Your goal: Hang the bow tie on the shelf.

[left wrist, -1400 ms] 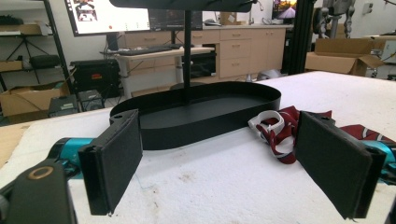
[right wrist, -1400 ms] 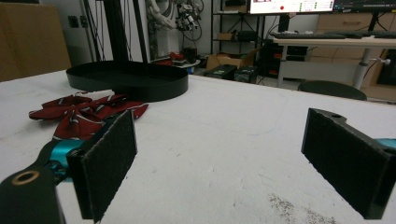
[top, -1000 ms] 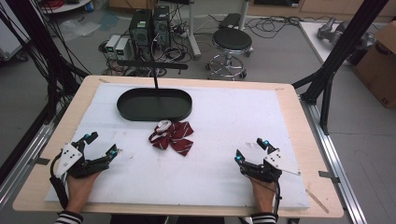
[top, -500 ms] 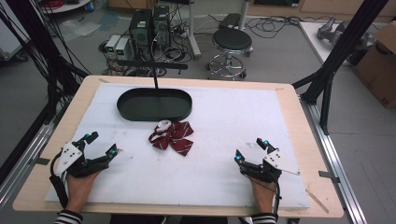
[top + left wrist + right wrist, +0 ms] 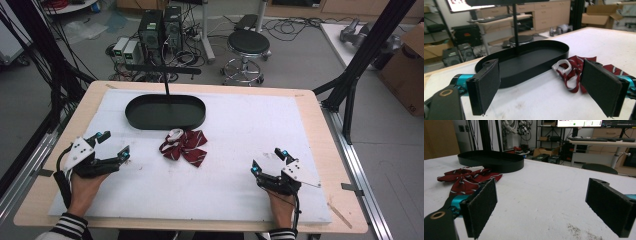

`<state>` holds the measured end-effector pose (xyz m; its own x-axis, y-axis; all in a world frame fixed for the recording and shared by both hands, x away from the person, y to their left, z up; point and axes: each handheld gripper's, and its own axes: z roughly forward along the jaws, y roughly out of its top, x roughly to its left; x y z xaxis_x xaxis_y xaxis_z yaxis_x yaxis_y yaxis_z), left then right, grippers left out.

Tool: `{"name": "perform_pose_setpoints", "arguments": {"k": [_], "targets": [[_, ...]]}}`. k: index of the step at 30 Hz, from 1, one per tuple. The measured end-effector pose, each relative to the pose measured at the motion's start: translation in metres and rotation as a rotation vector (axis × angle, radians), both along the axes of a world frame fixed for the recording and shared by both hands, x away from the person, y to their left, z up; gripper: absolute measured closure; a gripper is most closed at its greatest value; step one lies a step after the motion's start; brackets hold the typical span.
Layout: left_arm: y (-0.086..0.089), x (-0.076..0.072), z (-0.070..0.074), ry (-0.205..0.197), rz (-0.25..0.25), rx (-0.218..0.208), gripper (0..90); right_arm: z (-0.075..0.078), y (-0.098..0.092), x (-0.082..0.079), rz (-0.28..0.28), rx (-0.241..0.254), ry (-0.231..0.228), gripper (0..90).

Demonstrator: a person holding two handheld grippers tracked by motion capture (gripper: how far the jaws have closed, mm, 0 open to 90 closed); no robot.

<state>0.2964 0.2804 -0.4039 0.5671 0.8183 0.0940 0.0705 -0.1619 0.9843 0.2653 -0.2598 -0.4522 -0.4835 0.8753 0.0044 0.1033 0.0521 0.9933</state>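
On the left side of the desk (image 5: 305,107) I see my left gripper (image 5: 111,146) resting low over the white mat, near the front edge, held in a hand (image 5: 82,187) with a striped sleeve behind it. Its fingers (image 5: 485,87) are released and spread wide, with nothing between them. Through the left gripper view, the gap between them frames the black oval tray (image 5: 529,58) and the bow tie (image 5: 579,72) just beyond.

Moving right, the tray (image 5: 165,112) sits on the far half of the mat, left of centre, with a thin black post rising from it. Just near of the tray, close to its front rim, lies the dark red striped bow tie (image 5: 185,146), its white strap loop at its far left end. I cannot tell whether it touches the tray.

Further right, well apart from the bow tie, my right gripper (image 5: 268,159) rests near the front edge, a grey plate on top. Its fingers (image 5: 481,208) are also released and empty, spread wide over bare mat. In the right gripper view, the bow tie (image 5: 467,180) lies to the left with the tray (image 5: 491,160) beyond it.
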Motion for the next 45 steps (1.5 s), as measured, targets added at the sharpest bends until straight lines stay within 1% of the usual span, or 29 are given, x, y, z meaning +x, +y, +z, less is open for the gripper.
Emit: {"name": "perform_pose_setpoints", "arguments": {"k": [1, 2, 4, 6, 8, 10, 12, 14, 15, 20, 24, 27, 28, 29, 30, 31, 32, 34, 35, 36, 37, 39, 40, 42, 43, 44, 45], "targets": [[-0.003, 0.004, 0.004, 0.009, -0.009, 0.005, 18.1, 0.0, 0.0, 0.0, -0.004, -0.004, 0.0, 9.4], [-0.006, 0.008, 0.007, 0.016, -0.017, 0.019, 18.1, 0.0, 0.0, 0.0, -0.004, -0.004, 0.0, 9.4], [-0.014, 0.016, 0.014, 0.036, -0.034, 0.064, 19.2, 0.0, 0.0, 0.0, -0.001, -0.007, 0.0, 9.4], [-0.022, 0.023, 0.02, 0.066, -0.05, 0.092, 19.3, 0.0, 0.0, 0.0, -0.004, -0.007, -0.001, 9.4], [-0.031, 0.031, 0.026, 0.084, -0.06, 0.11, 19.3, 0.0, 0.0, 0.0, -0.003, -0.002, 0.001, 9.4], [-0.041, 0.039, 0.032, 0.106, -0.073, 0.139, 19.6, 0.0, 0.0, 0.001, -0.003, -0.002, 0.0, 9.4], [-0.05, 0.047, 0.035, 0.125, -0.078, 0.163, 20.1, 0.0, 0.0, 0.0, -0.003, -0.003, 0.002, 9.4], [-0.058, 0.055, 0.038, 0.154, -0.088, 0.19, 20.1, 0.0, 0.0, 0.0, -0.004, -0.002, 0.001, 9.4], [-0.062, 0.058, 0.039, 0.165, -0.092, 0.198, 20.0, 0.0, -0.001, 0.001, -0.005, -0.003, -0.004, 9.4], [-0.082, 0.072, 0.042, 0.232, -0.12, 0.248, 21.4, 0.0, -0.001, 0.001, -0.007, 0.005, 0.0, 9.4], [-0.098, 0.081, 0.041, 0.275, -0.135, 0.278, 21.9, 0.0, -0.001, 0.001, -0.012, 0.001, -0.002, 9.4], [-0.109, 0.087, 0.035, 0.304, -0.146, 0.286, 22.7, 0.0, 0.0, 0.0, -0.015, 0.0, -0.003, 9.4], [-0.113, 0.089, 0.033, 0.319, -0.15, 0.292, 23.0, 0.0, -0.001, 0.0, -0.016, 0.0, -0.004, 9.4], [-0.117, 0.091, 0.03, 0.332, -0.154, 0.304, 25.4, 0.0, -0.001, 0.0, -0.017, 0.005, 0.0, 9.4], [-0.121, 0.092, 0.027, 0.347, -0.159, 0.315, 25.4, 0.0, -0.001, 0.0, -0.017, 0.005, 0.0, 9.4], [-0.127, 0.096, 0.023, 0.376, -0.162, 0.333, 25.9, 0.0, -0.001, 0.0, -0.018, 0.006, -0.005, 9.4], [-0.127, 0.096, 0.023, 0.376, -0.162, 0.333, 26.1, 0.0, -0.001, 0.0, -0.017, 0.007, -0.002, 9.4], [-0.132, 0.101, 0.02, 0.41, -0.167, 0.327, 26.2, 0.0, -0.001, 0.0, -0.019, 0.008, 0.001, 9.4], [-0.137, 0.106, 0.017, 0.447, -0.156, 0.318, 26.9, 0.0, -0.001, 0.0, -0.019, 0.006, 0.0, 9.4], [-0.137, 0.106, 0.017, 0.447, -0.156, 0.318, 28.3, 0.0, -0.001, 0.0, -0.021, 0.008, 0.0, 9.4], [-0.139, 0.108, 0.016, 0.469, -0.158, 0.314, 28.3, 0.0, -0.001, 0.0, -0.021, 0.008, 0.0, 9.4], [-0.143, 0.11, 0.014, 0.499, -0.156, 0.329, 30.3, 0.0, -0.001, 0.0, -0.024, 0.008, -0.004, 9.4], [-0.144, 0.111, 0.014, 0.516, -0.157, 0.34, 33.3, 0.0, -0.001, 0.0, -0.023, 0.012, -0.003, 9.4], [-0.146, 0.113, 0.012, 0.543, -0.152, 0.344, 34.7, 0.0, -0.002, 0.0, -0.024, 0.014, -0.003, 9.4], [-0.146, 0.114, 0.01, 0.571, -0.141, 0.332, 36.1, 0.0, -0.002, 0.0, -0.025, 0.016, -0.002, 9.4], [-0.146, 0.114, 0.01, 0.571, -0.141, 0.332, 37.5, 0.0, -0.002, 0.0, -0.025, 0.016, -0.002, 9.4], [-0.146, 0.115, 0.009, 0.583, -0.135, 0.337, 37.5, 0.0, -0.002, 0.0, -0.025, 0.015, -0.002, 9.4]]}}
